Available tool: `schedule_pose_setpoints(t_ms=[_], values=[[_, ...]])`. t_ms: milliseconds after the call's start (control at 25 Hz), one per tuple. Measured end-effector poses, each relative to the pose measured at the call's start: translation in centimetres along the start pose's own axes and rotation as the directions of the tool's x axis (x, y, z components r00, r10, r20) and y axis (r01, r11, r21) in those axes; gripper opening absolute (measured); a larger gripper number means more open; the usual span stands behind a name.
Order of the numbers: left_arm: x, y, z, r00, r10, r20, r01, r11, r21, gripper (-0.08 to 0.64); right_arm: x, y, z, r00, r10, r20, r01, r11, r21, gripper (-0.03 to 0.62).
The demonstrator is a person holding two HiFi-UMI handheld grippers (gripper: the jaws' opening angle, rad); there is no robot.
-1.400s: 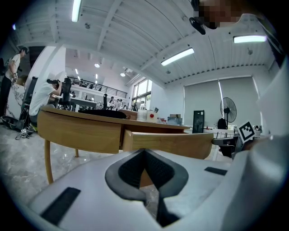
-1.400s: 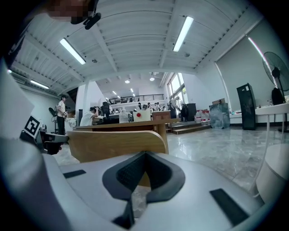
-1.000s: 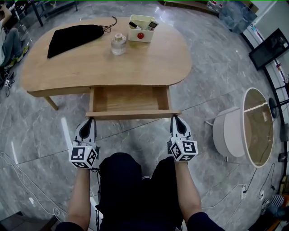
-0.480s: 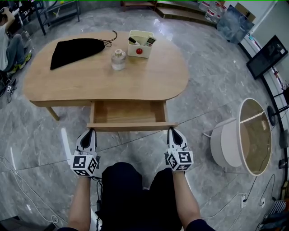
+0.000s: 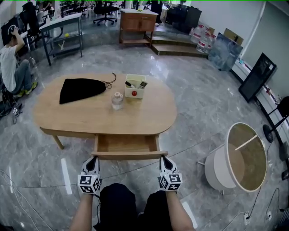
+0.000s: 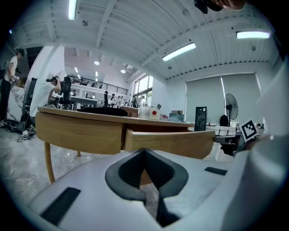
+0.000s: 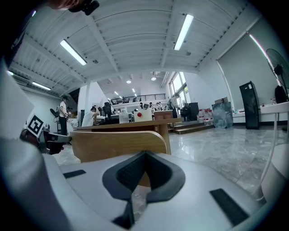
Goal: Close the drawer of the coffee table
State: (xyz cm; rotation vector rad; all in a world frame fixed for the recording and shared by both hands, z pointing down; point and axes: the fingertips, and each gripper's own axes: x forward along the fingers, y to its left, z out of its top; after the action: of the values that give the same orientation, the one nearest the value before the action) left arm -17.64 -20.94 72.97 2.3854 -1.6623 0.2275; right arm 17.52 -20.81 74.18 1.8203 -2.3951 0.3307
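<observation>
No readable text or numbers (in any view).

This is a large open-plan office or lab hall, with one corner dressed like a living room. Glossy grey marble-look floor tiles [image 5: 203, 101] run throughout. Black swivel office chairs [image 5: 104, 8] and a metal-framed work desk [image 5: 61, 22] stand at the back, near a seated person [image 5: 11, 67]. Long ceiling strip lights [image 7: 183, 30], a black flat screen on a stand [image 5: 255, 76], stacked cardboard boxes [image 5: 202, 37] and a black pedestal fan [image 6: 230, 104] surround an oval light-wood coffee table [image 5: 90, 119] and a round white side table [image 5: 216, 169].
</observation>
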Motion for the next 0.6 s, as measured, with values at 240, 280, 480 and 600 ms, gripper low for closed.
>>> schedule_pose_setpoints(t_ms=[240, 280, 480, 600], values=[[0.11, 0.00, 0.61, 1.000, 0.010, -0.007, -0.010, 1.000, 0.010, 0.025, 0.24, -0.08, 0.61, 1.000, 0.012, -0.017, -0.012, 1.000, -0.028, 0.026], [0.11, 0.04, 0.64, 1.000, 0.012, -0.010, -0.012, 1.000, 0.007, 0.025, 0.32, -0.07, 0.69, 1.000, 0.015, -0.017, -0.016, 0.999, -0.028, 0.026], [-0.15, 0.16, 0.56, 0.999, 0.005, -0.032, -0.005, 1.000, 0.016, 0.025, 0.13, 0.22, 0.51, 0.999, 0.023, -0.030, -0.024, 1.000, -0.008, 0.026], [0.07, -0.04, 0.72, 1.000, -0.003, -0.024, 0.004, 1.000, 0.017, 0.025, 0.19, -0.15, 0.73, 0.999, 0.022, -0.027, -0.023, 1.000, -0.007, 0.026]])
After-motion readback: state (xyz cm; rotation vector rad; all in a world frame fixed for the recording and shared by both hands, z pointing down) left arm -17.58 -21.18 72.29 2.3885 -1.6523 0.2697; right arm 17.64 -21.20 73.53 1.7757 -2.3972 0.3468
